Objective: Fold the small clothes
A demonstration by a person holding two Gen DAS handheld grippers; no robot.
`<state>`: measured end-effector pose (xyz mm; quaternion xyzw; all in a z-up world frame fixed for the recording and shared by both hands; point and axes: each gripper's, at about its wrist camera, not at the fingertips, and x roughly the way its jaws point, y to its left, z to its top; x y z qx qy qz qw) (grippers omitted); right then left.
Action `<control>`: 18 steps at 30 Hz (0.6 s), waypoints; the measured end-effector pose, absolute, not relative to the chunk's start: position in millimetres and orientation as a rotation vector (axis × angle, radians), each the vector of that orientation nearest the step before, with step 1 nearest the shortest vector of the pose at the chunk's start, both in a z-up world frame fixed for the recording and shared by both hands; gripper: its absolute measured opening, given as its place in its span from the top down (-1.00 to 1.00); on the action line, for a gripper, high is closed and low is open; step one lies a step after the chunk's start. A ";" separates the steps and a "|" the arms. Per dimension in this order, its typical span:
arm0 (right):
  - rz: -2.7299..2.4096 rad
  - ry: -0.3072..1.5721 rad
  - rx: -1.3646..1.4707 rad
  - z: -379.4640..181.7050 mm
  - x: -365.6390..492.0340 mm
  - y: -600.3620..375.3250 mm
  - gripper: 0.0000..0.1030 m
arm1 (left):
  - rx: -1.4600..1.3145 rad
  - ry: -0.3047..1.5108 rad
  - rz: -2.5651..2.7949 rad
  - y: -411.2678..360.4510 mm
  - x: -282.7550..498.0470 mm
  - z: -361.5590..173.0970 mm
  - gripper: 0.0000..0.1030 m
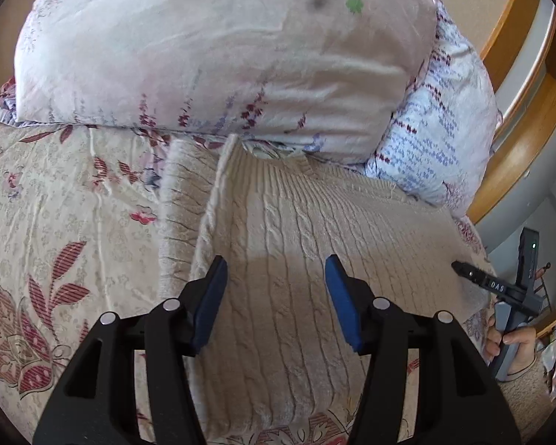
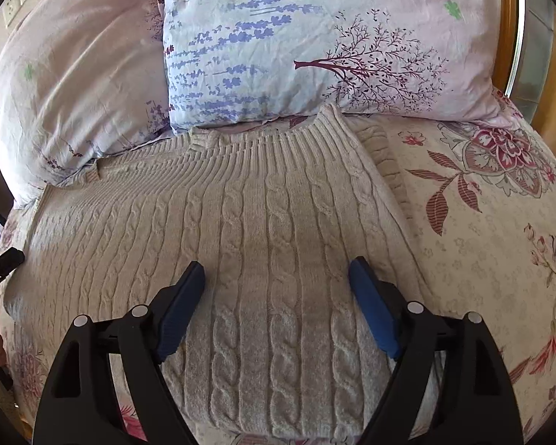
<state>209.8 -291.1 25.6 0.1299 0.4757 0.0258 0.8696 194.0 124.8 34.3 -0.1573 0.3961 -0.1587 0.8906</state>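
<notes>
A cream cable-knit sweater (image 1: 296, 230) lies flat on the floral bedspread, its ribbed collar toward the pillows and one side folded over the body. It also shows in the right wrist view (image 2: 263, 222). My left gripper (image 1: 276, 270) is open and empty, hovering just above the sweater's middle. My right gripper (image 2: 278, 270) is open and empty above the sweater's cabled front. A second hand-held gripper (image 1: 474, 276) shows at the sweater's right edge in the left wrist view, and its tip (image 2: 7, 259) shows at the far left in the right wrist view.
Two floral pillows (image 1: 218, 55) (image 2: 315, 37) lean at the head of the bed behind the collar. The floral bedspread (image 1: 55, 222) (image 2: 482, 222) spreads to the side. A wooden bed frame (image 1: 519, 85) curves along the right. A hand (image 1: 515, 345) grips a handle.
</notes>
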 end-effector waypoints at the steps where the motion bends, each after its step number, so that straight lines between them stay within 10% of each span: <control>1: 0.066 0.998 0.300 26.9 206.5 -294.4 -0.66 | -0.350 0.809 -0.311 134.8 193.0 37.2 -0.16; 18: 0.220 0.964 0.582 33.1 168.0 -320.1 -0.85 | -0.655 0.933 -0.328 171.3 238.7 4.1 -0.18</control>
